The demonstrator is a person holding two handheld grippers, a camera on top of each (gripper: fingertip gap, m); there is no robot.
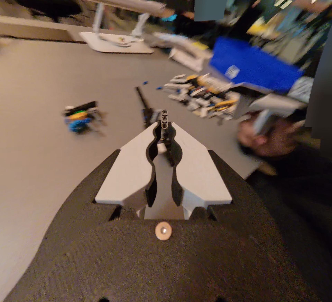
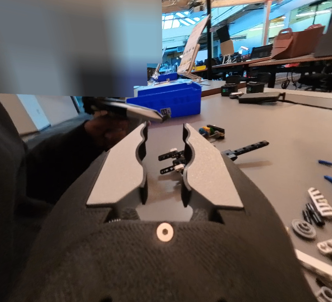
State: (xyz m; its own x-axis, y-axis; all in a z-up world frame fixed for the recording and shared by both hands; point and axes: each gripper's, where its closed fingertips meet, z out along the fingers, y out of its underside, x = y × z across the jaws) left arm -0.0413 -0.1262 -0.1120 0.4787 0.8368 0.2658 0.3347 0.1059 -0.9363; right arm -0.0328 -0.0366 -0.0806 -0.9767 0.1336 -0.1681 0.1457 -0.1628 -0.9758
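Left gripper (image 1: 164, 123): pads pinching a grey beam (image 1: 165, 118) at the tips.
Grey beam: short, narrow, with three round holes; stands upright out of the fingertips, above the grey table (image 1: 53, 78).
Behind it: black holed bar (image 1: 143, 101); blurred blue, yellow and green gear assembly (image 1: 79, 117) to the left; heap of parts (image 1: 201, 94) and blue bin (image 1: 251, 63) far right.
Right gripper (image 2: 165, 128): jaws spread, nothing gripped; black beam assembly (image 2: 172, 162) on the table between the fingers, against the right one.
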